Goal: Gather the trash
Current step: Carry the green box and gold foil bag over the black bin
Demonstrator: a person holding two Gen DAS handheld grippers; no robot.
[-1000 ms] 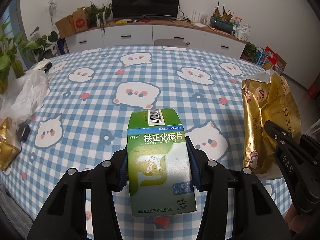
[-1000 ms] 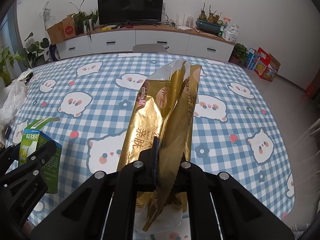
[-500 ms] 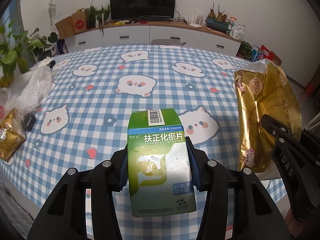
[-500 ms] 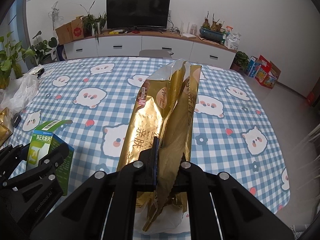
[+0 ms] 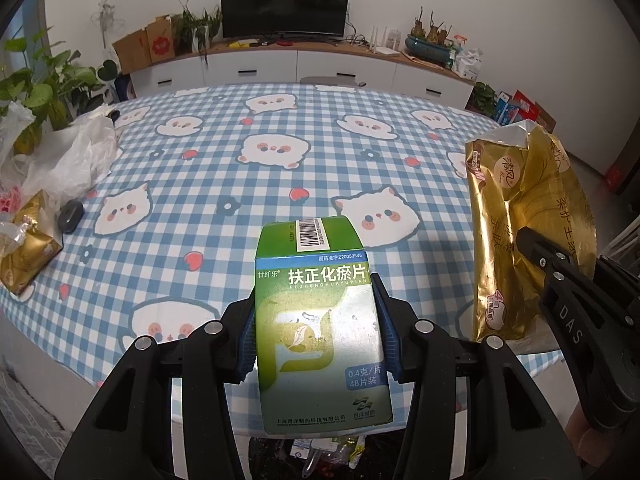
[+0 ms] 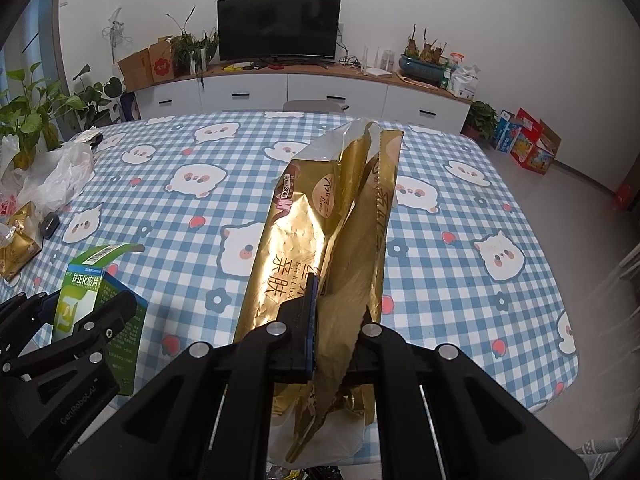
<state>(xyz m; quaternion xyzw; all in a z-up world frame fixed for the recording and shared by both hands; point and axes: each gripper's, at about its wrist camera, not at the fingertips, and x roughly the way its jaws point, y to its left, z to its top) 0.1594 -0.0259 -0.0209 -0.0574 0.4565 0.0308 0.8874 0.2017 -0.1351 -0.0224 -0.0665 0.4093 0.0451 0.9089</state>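
Left gripper [image 5: 318, 334] sits at the bottom centre of its view, jaws partly apart and clamped on both sides of a green medicine box [image 5: 320, 320], which stands upright between the blue pads. Over in the right wrist view, the right gripper [image 6: 334, 338] is pinched tight on a crumpled gold wrapper [image 6: 320, 248], which rises up the middle of the frame. Both items hang above the near edge of the checked tablecloth [image 5: 248, 184]. At far left lie a white plastic bag [image 5: 74, 160] and another gold packet [image 5: 26, 248].
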